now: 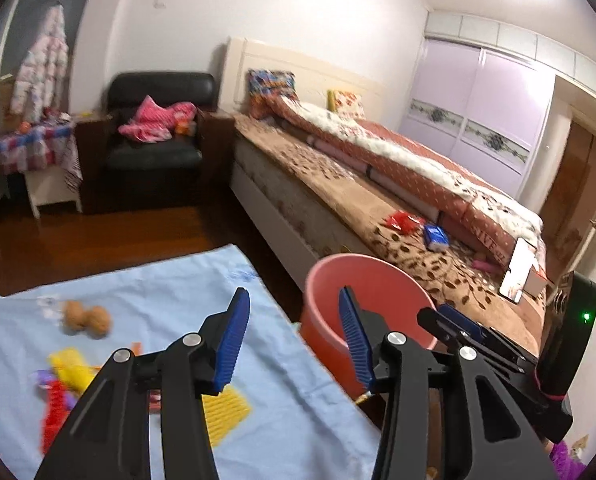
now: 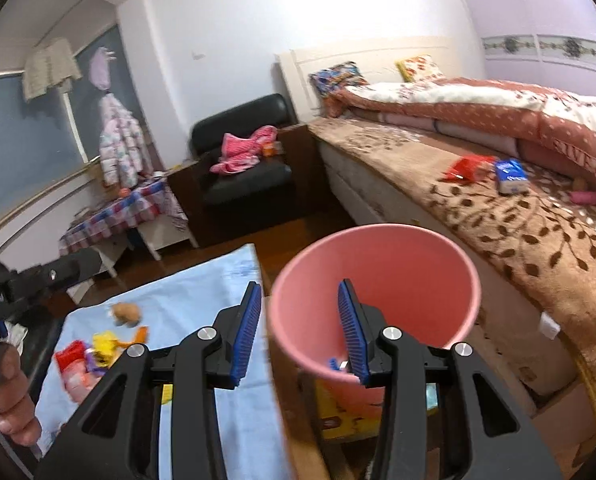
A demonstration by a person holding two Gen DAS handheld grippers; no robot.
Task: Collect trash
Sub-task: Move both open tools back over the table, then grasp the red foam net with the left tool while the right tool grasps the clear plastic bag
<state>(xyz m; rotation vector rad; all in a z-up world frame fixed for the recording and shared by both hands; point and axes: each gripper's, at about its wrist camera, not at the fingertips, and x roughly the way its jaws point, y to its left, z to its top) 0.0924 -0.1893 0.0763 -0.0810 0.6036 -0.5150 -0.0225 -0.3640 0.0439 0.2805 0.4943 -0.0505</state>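
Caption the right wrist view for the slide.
Right tool open and empty at the pink bucket, scraps left on the blue cloth.

You can read little here: large white capitals, partly hidden, seemingly "IVE", on the folded rust-red dotted quilt along the bed's far edge. Packet labels are too blurred.

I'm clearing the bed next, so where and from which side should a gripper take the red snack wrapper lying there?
Judging from the pictures, come down from above on the red wrapper and pinch a raised crumpled edge. It lies flat on the brown blanket, so a side approach would slide under nothing. The blue packet sits close on its right, so favour the left edge.
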